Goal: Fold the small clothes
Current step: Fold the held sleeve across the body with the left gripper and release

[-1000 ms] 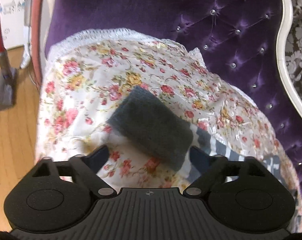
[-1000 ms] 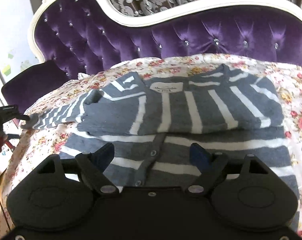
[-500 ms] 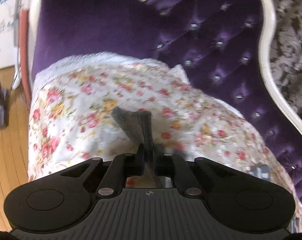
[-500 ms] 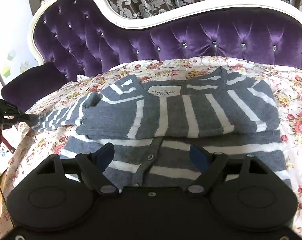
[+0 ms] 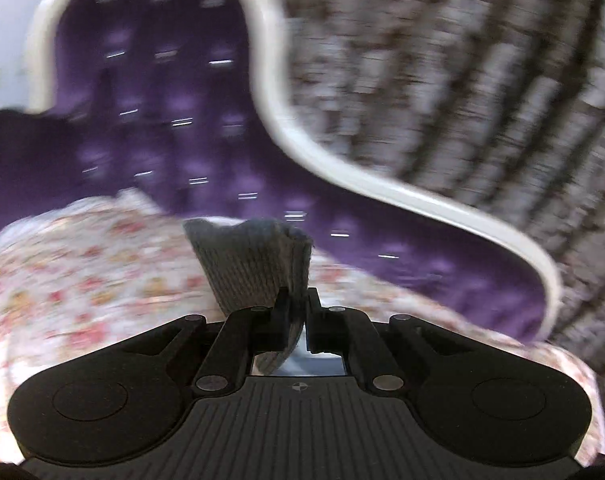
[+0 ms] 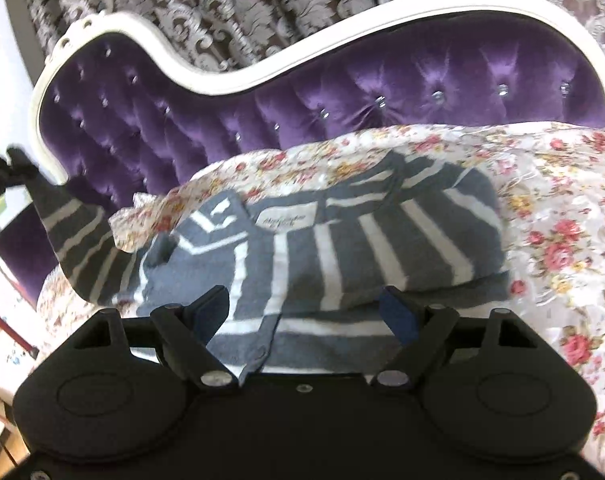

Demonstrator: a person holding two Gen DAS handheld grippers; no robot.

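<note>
A grey cardigan with white stripes [image 6: 342, 256] lies partly folded on the floral cover of a sofa. My left gripper [image 5: 295, 300] is shut on the grey ribbed cuff [image 5: 250, 264] of its left sleeve and holds it up off the cover. In the right wrist view that sleeve [image 6: 74, 236] hangs stretched from the left gripper [image 6: 6, 168] at the far left. My right gripper [image 6: 308, 308] is open and empty, hovering just above the cardigan's button front.
The floral cover [image 6: 562, 216] spreads over a purple tufted sofa with a white curved frame [image 6: 230, 84]. A patterned curtain [image 6: 262, 8] hangs behind. Wood floor and a red pole [image 6: 6, 324] show at the left edge.
My left gripper closed on the sleeve cuff and lifted it up and away from the cover, pulling the sleeve taut. My right gripper moved closer to the cardigan and stayed open.
</note>
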